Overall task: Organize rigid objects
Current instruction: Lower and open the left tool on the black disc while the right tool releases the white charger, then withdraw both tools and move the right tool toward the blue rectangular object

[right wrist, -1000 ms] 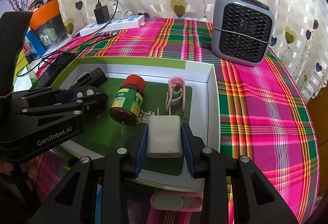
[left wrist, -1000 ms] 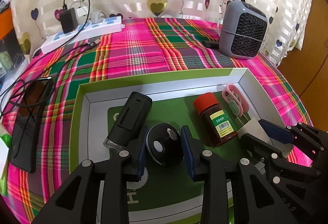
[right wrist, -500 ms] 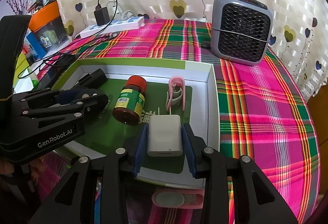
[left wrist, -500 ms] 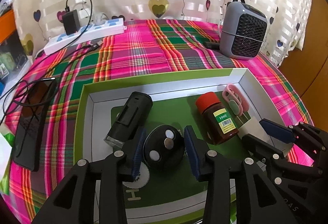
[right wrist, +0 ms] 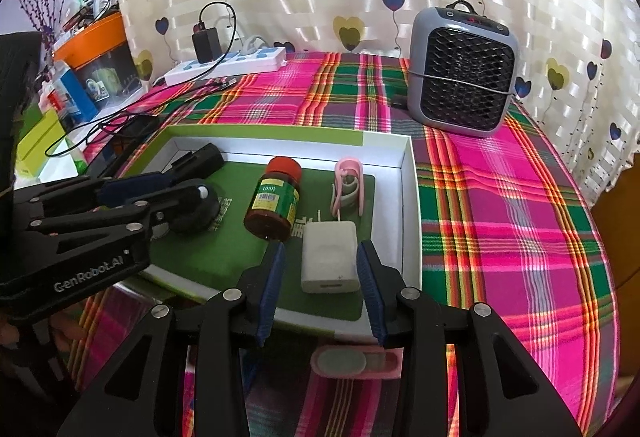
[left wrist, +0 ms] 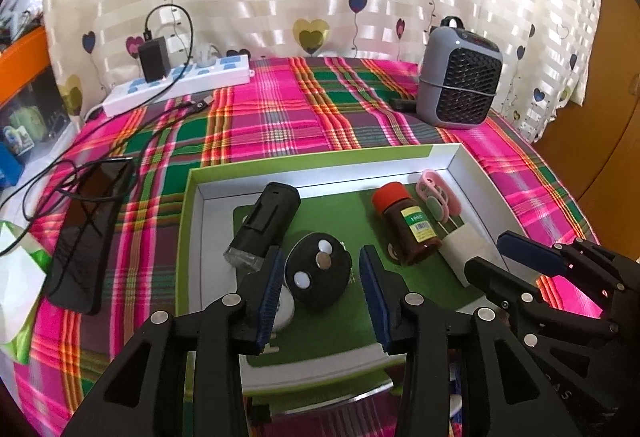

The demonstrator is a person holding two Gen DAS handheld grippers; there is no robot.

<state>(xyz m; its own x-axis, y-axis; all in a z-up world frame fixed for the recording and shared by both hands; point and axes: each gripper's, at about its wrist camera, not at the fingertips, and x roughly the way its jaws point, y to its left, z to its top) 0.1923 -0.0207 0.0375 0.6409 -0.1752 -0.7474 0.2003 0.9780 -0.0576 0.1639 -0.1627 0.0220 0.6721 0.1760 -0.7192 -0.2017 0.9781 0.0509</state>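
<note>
A shallow box (left wrist: 320, 157) with a green rim and a green floor holds the objects. My left gripper (left wrist: 322, 291) is open. A black round disc (left wrist: 318, 273) lies flat between its blue pads, with a gap on each side. A black cylindrical device (left wrist: 266, 225) lies to the disc's left. To its right is a brown bottle (left wrist: 408, 229) with a red cap, on its side. My right gripper (right wrist: 320, 285) is open astride a white charger (right wrist: 329, 257), and its pads stand clear of it. A pink clip (right wrist: 348, 185) lies beyond the charger.
A grey fan heater (right wrist: 462, 73) stands at the back right on the plaid cloth. A white power strip (left wrist: 180, 85) with a black adapter is at the back left. A dark phone (left wrist: 92, 229) and cables lie left of the box. A pink case (right wrist: 352, 361) lies in front of the box.
The left jaws spread and let go of the black disc, which now lies flat, and the gripper drew back and up a little. The right jaws widened off the white charger.
</note>
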